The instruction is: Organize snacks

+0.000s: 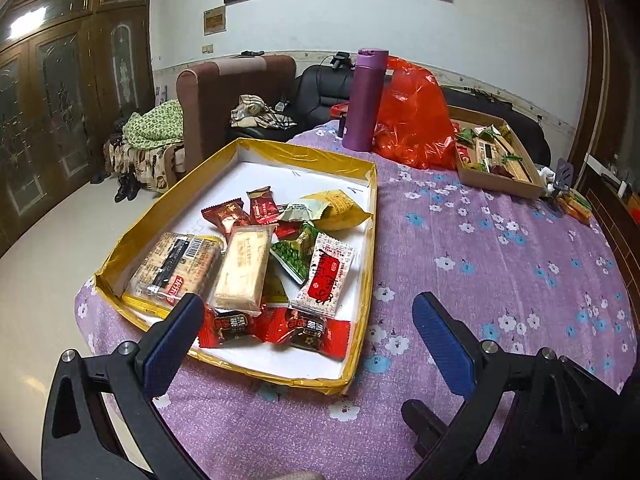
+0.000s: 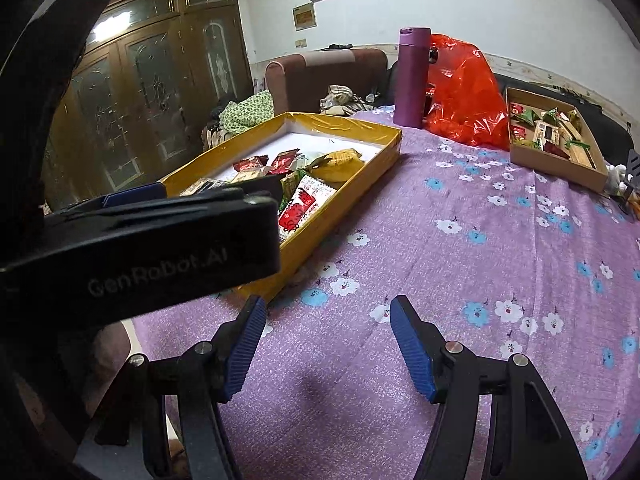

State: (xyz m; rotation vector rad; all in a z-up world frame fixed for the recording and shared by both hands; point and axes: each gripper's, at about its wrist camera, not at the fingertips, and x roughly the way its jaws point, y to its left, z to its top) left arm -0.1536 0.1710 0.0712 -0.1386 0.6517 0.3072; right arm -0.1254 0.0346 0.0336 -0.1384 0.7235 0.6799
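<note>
Both grippers empty on my end. Left gripper (image 1: 306, 330) hovers at the near edge of the yellow tray (image 1: 370, 216), fingers spread wide. Right gripper (image 2: 328, 344) sits over bare purple floral cloth (image 2: 460, 264) on the tabletop, fingers spread too, nothing between them.

Snacks are split: a loose heap in the yellow tray, including two cracker packs (image 1: 208, 268), red candy wrappers (image 1: 276, 330), a green pea packet (image 1: 292, 260) and a yellow pouch (image 1: 340, 210). More packets sit in the brown cardboard box (image 2: 560, 160) at the far right, well apart from the tray.

My read: early or midway. The tray pile looks unsorted. I can't tell which container is the destination. The purple bottle (image 1: 366, 100) and red plastic bag (image 1: 412, 116) stand between them.
</note>
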